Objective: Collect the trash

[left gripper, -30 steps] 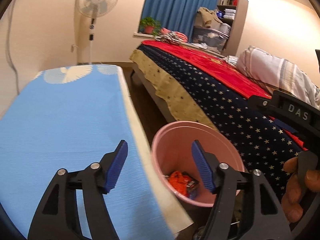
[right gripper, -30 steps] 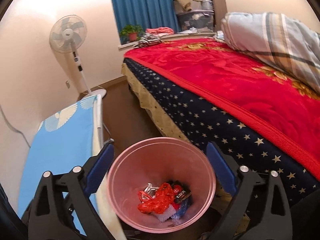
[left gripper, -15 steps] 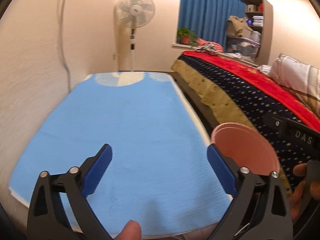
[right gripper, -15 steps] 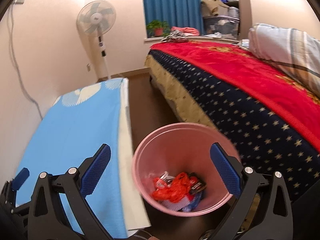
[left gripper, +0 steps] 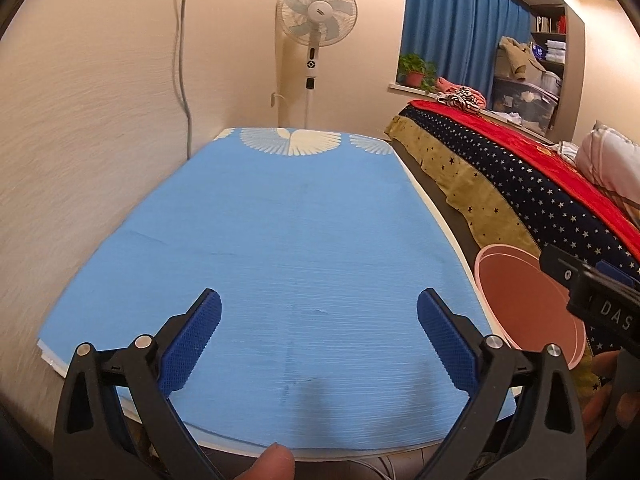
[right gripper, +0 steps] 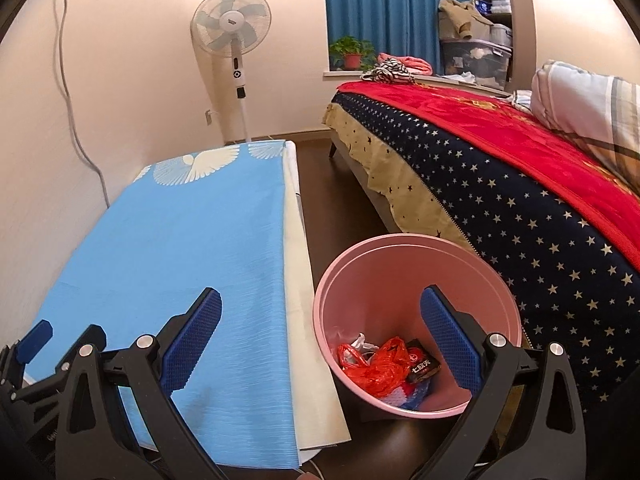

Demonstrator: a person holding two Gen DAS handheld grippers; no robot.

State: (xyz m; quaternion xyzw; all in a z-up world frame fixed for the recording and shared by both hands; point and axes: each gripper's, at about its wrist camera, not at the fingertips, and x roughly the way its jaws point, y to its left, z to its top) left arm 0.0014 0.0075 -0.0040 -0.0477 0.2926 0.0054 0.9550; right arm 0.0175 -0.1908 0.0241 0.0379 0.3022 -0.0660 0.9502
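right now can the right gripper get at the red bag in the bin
Probably yes. The right gripper is open and empty above the pink bin, whose mouth is uncovered. The red bag lies on top of the other trash, though deep at the bottom.

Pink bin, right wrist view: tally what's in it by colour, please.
Inside the pink bin, as far as the pile shows:
Red plastic bag: 1
Black packet with red label: 1
White crumpled scrap: 1
Blue and white piece under the bag: 1
Total: 4 visible; anything buried beneath cannot be told.
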